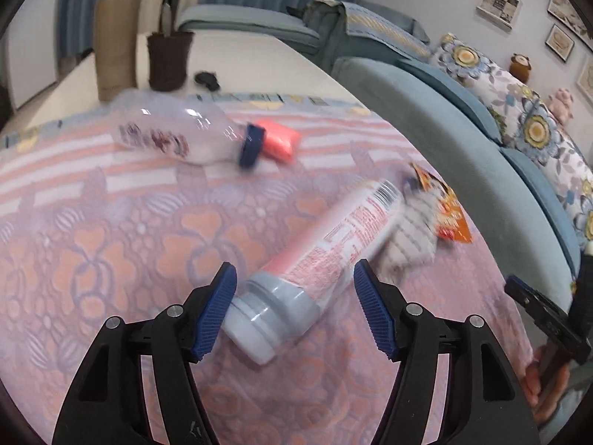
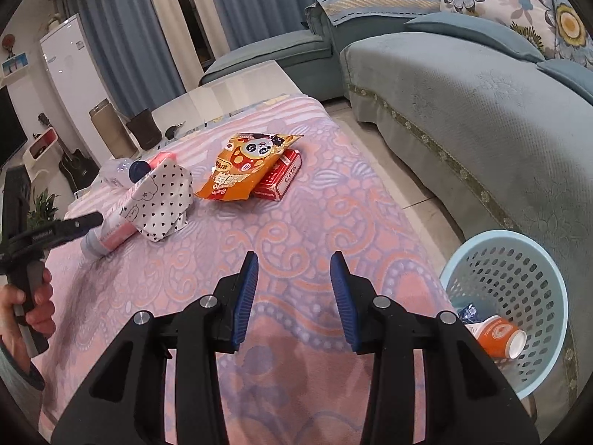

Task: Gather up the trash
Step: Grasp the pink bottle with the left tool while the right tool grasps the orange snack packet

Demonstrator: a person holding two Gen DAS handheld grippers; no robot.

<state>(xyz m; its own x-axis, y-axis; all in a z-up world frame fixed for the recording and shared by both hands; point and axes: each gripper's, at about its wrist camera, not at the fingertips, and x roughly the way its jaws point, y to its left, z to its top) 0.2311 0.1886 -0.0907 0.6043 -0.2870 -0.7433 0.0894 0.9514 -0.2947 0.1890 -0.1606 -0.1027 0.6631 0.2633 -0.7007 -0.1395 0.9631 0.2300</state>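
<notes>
Left wrist view: the left gripper (image 1: 294, 309) is held with its fingers spread on either side of the grey cap end of a pink-labelled bottle (image 1: 318, 267) lying on the patterned cloth (image 1: 111, 244). The left pad seems to be at or just touching the cap; the right pad stands clear of the bottle, so nothing is pinched yet. The bottle is judged to be the next piece of trash, and the fingers are set astride its narrow end because that end lies nearest. Beyond the fingertips a clear bottle (image 1: 178, 137) with a blue cap lies on its side, and just past the pink bottle's far end a dotted paper wrapper (image 1: 411, 237) and an orange snack bag (image 1: 444, 207) are seen. Print on the pink label is blurred and cannot be read.

In the right wrist view the right gripper (image 2: 294, 296) is held with its fingers parted over bare cloth, with nothing between them. Ahead of its fingertips the snack bag, printed with a panda face, rests on a red box (image 2: 281, 178) marked "NO.975" or similar. Off to the right of the fingers a blue basket (image 2: 519, 259) stands on the floor, already holding an orange paper cup (image 2: 496, 337), placed close to the table edge so that trash can be dropped in.
</notes>
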